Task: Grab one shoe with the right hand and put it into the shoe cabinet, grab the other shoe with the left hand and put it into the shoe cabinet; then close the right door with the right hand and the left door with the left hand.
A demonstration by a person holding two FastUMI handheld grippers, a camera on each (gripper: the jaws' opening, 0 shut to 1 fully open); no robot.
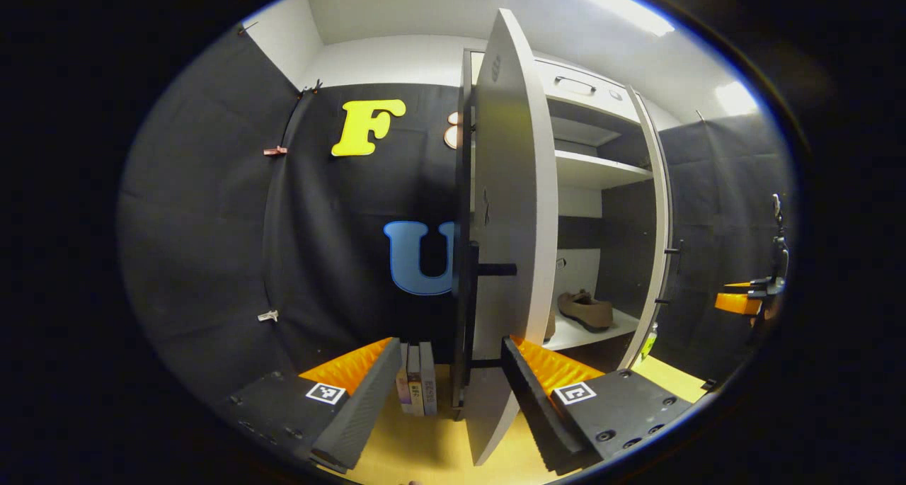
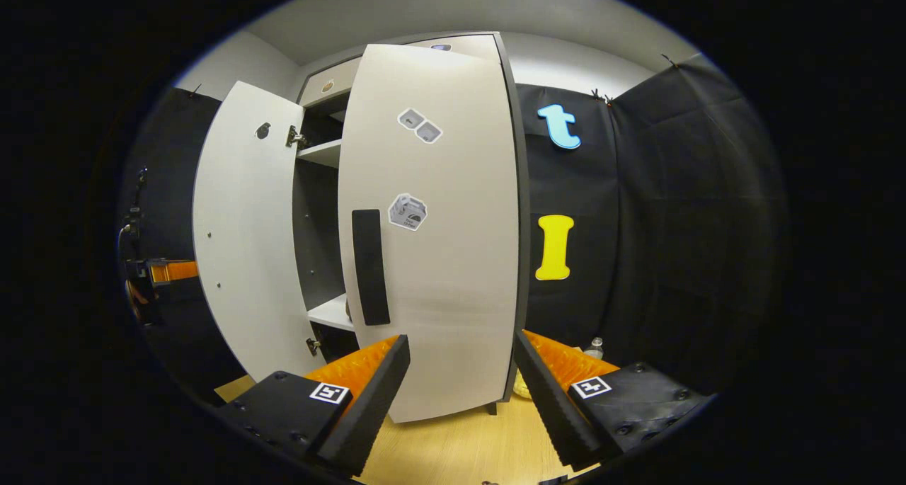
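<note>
Recording booth dressed as a home entryway, black cloth walls point(image 1: 212, 223), white shoe cabinet point(image 2: 432, 223) with open doors, wood-look floor point(image 2: 453, 449), ceiling light point(image 1: 616, 7)

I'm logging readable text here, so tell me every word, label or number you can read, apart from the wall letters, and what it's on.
No text can be read.
On the white cabinet door, the grey stickers: too blurred to read.
On the upright books beside the cabinet: spine print too small.
The square black-and-white markers: patterns, no words.
</note>
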